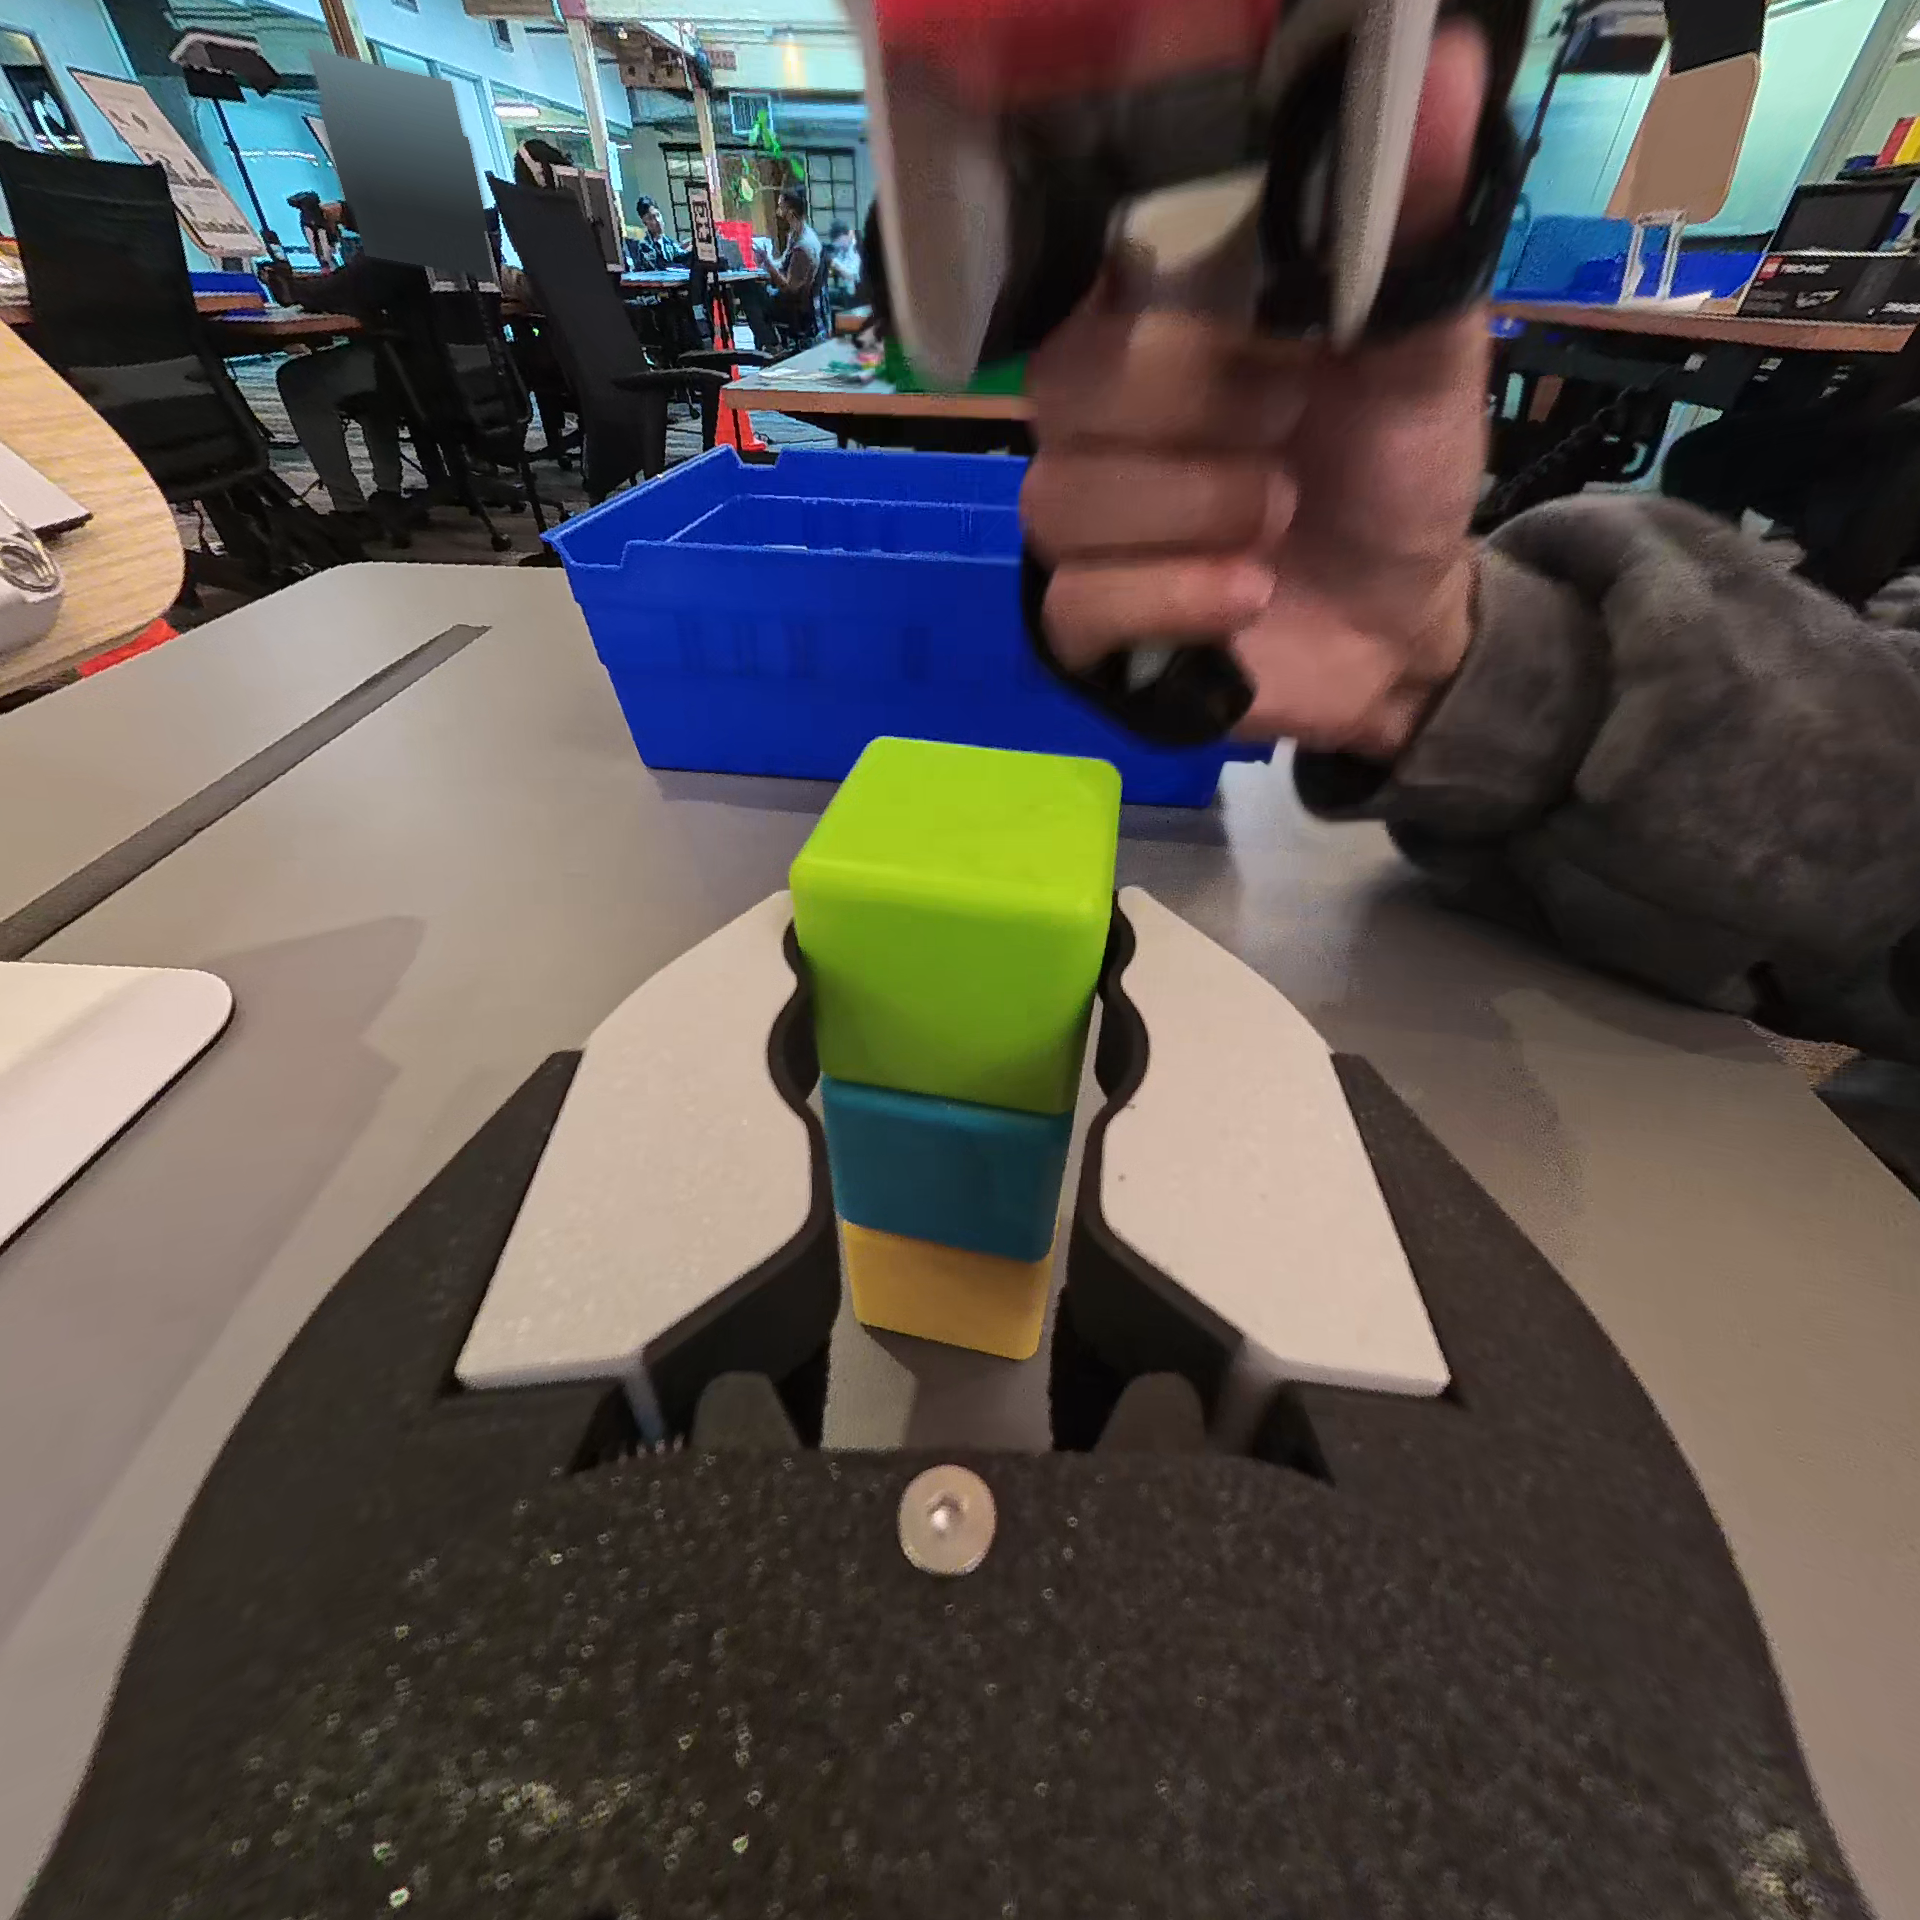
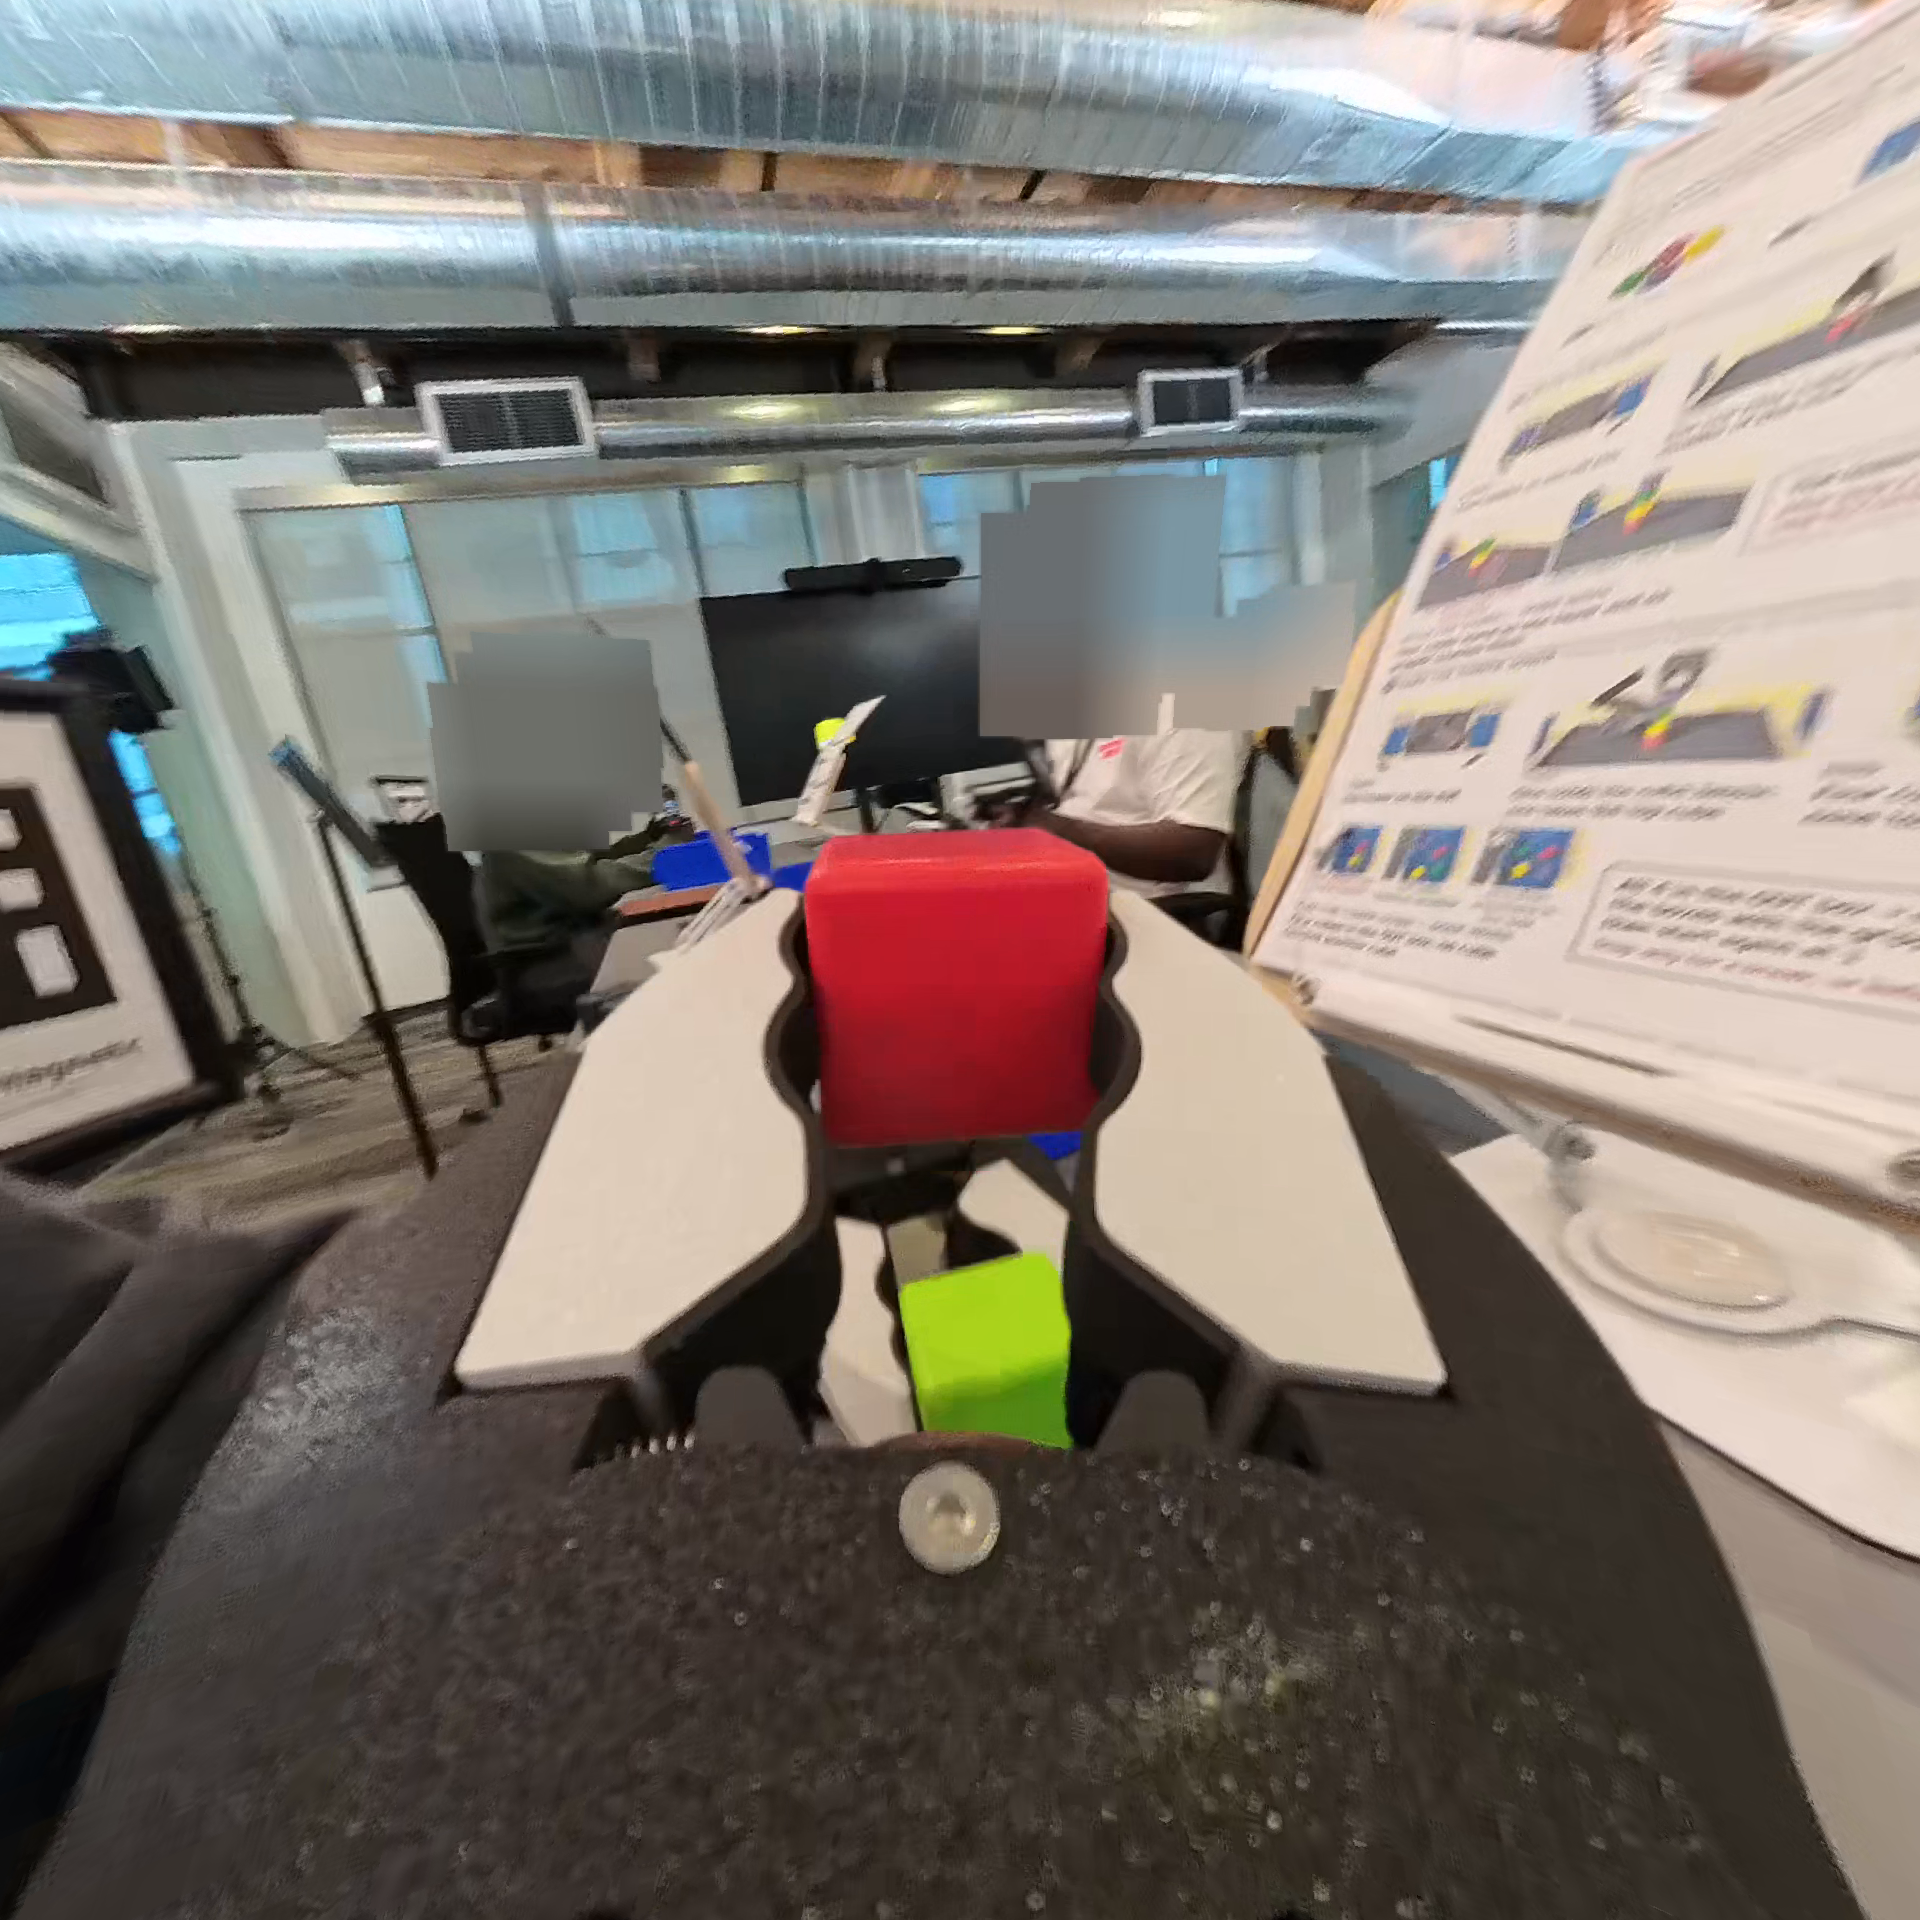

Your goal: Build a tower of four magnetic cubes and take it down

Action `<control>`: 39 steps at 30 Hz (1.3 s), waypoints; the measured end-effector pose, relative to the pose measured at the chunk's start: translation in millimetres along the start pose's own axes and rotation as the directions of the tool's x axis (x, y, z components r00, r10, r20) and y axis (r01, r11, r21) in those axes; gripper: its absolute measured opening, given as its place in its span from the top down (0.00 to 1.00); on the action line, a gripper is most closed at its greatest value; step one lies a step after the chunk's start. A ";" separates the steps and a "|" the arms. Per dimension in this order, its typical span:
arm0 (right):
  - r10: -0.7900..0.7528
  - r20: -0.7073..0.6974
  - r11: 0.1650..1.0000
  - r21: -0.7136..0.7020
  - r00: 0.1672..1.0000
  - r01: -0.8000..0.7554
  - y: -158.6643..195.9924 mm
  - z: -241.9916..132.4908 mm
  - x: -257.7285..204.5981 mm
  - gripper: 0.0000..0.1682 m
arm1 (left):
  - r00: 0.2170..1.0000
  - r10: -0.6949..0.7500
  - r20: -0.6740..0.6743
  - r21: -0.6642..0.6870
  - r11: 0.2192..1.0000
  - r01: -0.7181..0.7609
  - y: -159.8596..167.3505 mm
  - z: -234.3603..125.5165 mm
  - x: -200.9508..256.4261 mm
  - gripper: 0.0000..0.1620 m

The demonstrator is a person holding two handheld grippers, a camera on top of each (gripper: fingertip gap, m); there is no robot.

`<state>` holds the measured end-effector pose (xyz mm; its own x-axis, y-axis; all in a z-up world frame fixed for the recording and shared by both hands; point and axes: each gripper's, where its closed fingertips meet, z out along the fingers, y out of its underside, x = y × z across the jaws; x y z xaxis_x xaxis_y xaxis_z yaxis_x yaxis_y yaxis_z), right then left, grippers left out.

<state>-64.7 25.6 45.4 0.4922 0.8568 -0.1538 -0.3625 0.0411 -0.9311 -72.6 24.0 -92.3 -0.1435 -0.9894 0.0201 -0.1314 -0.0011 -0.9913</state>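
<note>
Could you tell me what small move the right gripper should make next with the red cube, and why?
Probably a short, straight descent to seat the red cube on the green cube. The right gripper holds it in its jaws above the stack, which has only three cubes: green on teal cube on yellow cube. The left gripper grips the green cube, steadying the stack.

From my left wrist feed, the right gripper [image 1: 1143, 208] is motion-blurred and cut off at the top. My right feed's instruction sheet [image 2: 1662, 623] is blurred and cropped at the right.
</note>
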 end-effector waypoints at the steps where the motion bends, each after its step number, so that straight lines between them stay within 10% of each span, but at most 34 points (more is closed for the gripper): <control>1: -0.002 -0.025 1.000 0.012 1.000 0.003 -17.4 -2.0 -4.9 0.70 | 1.000 0.002 0.002 -0.001 1.000 -0.002 0.0 0.0 0.0 0.69; 6: -0.240 -0.362 0.962 -0.212 0.901 0.171 -87.0 -34.3 5.9 0.70 | 1.000 0.007 0.017 -0.004 1.000 -0.007 -0.1 1.5 -1.1 0.69; 11: -0.495 -0.666 0.795 -0.607 0.558 -0.018 -114.9 -134.3 93.9 0.70 | 1.000 0.008 0.027 -0.009 1.000 -0.008 -0.1 2.6 -1.9 0.69; 14: -0.554 -0.700 0.659 -0.699 0.451 -0.277 -84.3 -199.4 155.7 0.70 | 0.999 0.008 0.031 -0.011 1.000 -0.007 0.0 2.7 -1.9 0.69; 19: -0.378 -0.777 0.459 -0.630 0.504 -0.627 22.8 -259.1 212.7 0.70 | 0.999 0.006 0.032 -0.008 1.000 -0.006 0.0 3.1 -1.8 0.69; 30: -0.406 -0.790 0.247 -0.578 0.458 -0.778 100.5 -295.3 248.5 0.69 | 0.999 0.012 0.035 -0.013 1.000 -0.012 0.1 5.0 -0.8 0.69; 35: -0.457 -0.760 0.363 -0.634 0.463 -0.683 73.8 -279.9 249.2 0.55 | 0.999 0.011 0.037 -0.010 1.000 -0.011 0.2 5.2 -0.8 0.69; 39: -0.391 -0.765 0.678 -0.616 0.512 -0.402 -3.2 -222.6 188.3 0.58 | 0.999 0.011 0.037 -0.009 1.000 -0.010 0.2 5.1 -1.0 0.69</control>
<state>205.3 72.4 -54.3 0.9990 0.0295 0.0326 0.0439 -0.6332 -0.7728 -67.5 24.2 -93.1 -0.1082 -0.9941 0.0046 -0.1391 0.0106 -0.9902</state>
